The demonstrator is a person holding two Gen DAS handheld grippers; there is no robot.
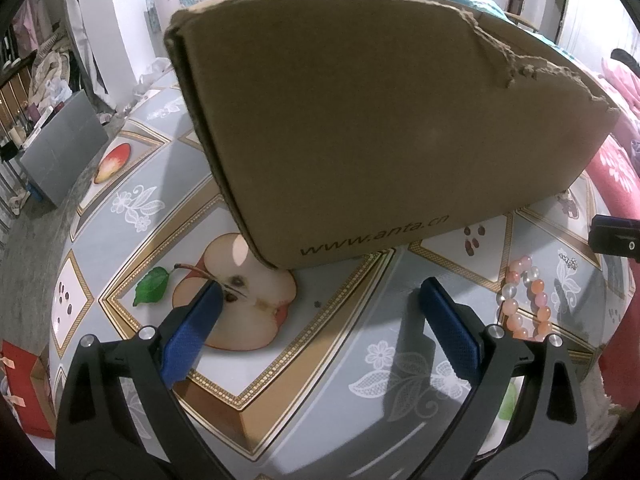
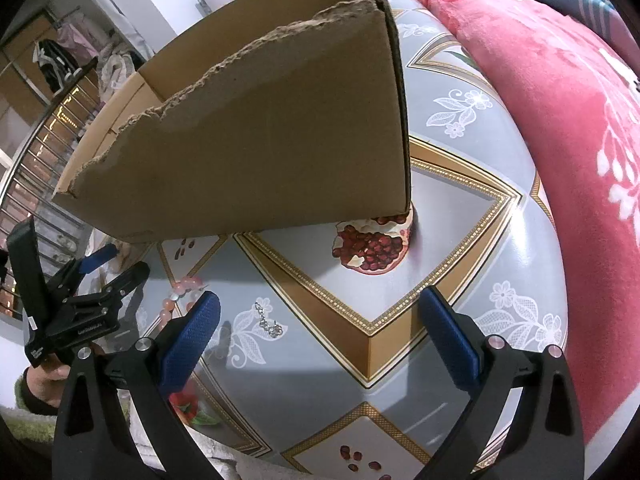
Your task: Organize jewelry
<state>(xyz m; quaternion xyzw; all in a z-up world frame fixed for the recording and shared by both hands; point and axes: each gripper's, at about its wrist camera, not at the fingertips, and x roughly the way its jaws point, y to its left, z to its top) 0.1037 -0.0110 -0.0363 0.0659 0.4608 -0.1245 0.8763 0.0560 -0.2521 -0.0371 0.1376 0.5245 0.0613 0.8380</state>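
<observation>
A pink and white bead bracelet point(image 1: 524, 300) lies on the patterned table to the right of my left gripper point(image 1: 320, 292), which is open and empty. The bracelet also shows in the right wrist view point(image 2: 182, 294), partly behind my left fingertip. A small silver chain point(image 2: 269, 320) lies flat on the table near it, faint in the left wrist view point(image 1: 569, 260). My right gripper point(image 2: 320, 300) is open and empty above the table. An open brown cardboard box point(image 1: 392, 120) with a torn rim stands just beyond both grippers, also in the right wrist view point(image 2: 256, 140).
The table point(image 2: 460, 152) has a grey fruit-print cloth. A pink floral blanket point(image 2: 560, 100) lies along its right side. My left gripper body point(image 2: 76, 300) shows at the left of the right wrist view. A grey box point(image 1: 60, 148) stands on the floor at left.
</observation>
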